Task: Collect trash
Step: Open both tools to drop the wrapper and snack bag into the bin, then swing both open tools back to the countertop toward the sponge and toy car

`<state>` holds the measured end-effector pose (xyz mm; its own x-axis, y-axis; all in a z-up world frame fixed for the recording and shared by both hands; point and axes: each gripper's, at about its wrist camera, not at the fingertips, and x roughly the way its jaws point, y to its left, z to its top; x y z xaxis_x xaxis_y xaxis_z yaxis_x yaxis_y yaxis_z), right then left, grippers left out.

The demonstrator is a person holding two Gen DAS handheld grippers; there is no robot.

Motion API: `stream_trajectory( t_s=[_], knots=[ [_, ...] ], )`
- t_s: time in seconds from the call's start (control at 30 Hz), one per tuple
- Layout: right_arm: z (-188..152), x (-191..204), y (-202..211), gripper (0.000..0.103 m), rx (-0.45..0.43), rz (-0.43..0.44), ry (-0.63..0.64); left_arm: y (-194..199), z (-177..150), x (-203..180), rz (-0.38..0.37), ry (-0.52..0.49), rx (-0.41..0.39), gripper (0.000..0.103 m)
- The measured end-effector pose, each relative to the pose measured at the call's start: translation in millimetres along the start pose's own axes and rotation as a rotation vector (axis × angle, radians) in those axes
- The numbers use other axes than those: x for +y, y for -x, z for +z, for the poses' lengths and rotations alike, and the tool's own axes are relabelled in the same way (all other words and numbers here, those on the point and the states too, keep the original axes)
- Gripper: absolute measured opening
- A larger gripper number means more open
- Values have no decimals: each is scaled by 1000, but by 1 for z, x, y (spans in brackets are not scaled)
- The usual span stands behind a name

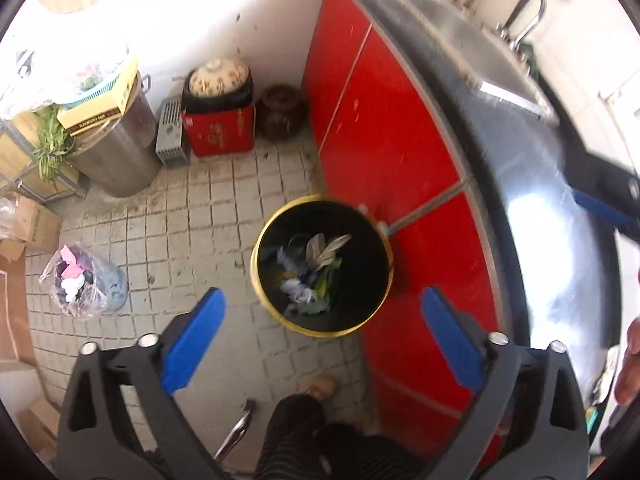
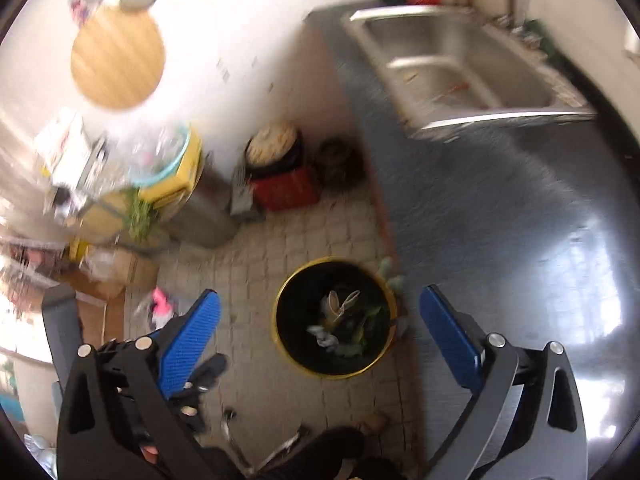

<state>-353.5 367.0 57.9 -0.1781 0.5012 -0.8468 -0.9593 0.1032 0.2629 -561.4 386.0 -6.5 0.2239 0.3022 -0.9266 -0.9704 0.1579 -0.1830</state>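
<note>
A black trash bin with a gold rim (image 1: 262, 264) stands on the tiled floor beside red cabinets; it also shows in the right wrist view (image 2: 276, 320). Crumpled wrappers and paper trash (image 1: 316, 276) lie inside it, also visible in the right wrist view (image 2: 344, 324). My left gripper (image 1: 324, 336) is open and empty, held high above the bin. My right gripper (image 2: 320, 336) is open and empty too, above the bin from a higher point. The left gripper's body (image 2: 204, 376) shows at lower left of the right wrist view.
Red cabinets (image 1: 372, 128) carry a dark glossy counter (image 2: 520, 216) with a steel double sink (image 2: 460, 64). Against the far wall stand a steel drum (image 1: 120, 152), a red box (image 1: 220, 132) and a brown jar (image 1: 280, 108). A plastic bag of scraps (image 1: 80, 284) lies on the floor at left.
</note>
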Motion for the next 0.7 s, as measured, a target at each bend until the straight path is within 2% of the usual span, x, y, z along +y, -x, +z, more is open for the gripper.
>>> stream_trajectory(
  t_s=[0.03, 0.13, 0.2, 0.27, 0.3, 0.43, 0.57, 0.7],
  knots=[
    [-3, -15, 12, 96, -31, -17, -25, 2, 5, -7, -4, -13, -3, 96],
    [-35, -83, 58, 96, -139, -110, -123, 8, 20, -53, -41, -146, 4, 96],
    [-73, -142, 90, 96, -185, -230, -229, 9, 26, -98, -66, -251, -26, 96],
    [-121, -201, 124, 96, -192, -368, -345, 6, 25, -139, -89, -332, -31, 96],
    [-141, -218, 134, 96, -190, -414, -382, 2, 23, -165, -107, -378, -18, 96],
    [-247, -294, 191, 96, -163, -587, -610, -15, -3, -259, -200, -552, 70, 96],
    [-356, -346, 238, 96, -134, -686, -889, -19, -46, -337, -263, -732, 106, 96],
    [-421, -365, 268, 96, -132, -739, -1058, -17, -92, -406, -332, -879, 146, 96]
  ],
)
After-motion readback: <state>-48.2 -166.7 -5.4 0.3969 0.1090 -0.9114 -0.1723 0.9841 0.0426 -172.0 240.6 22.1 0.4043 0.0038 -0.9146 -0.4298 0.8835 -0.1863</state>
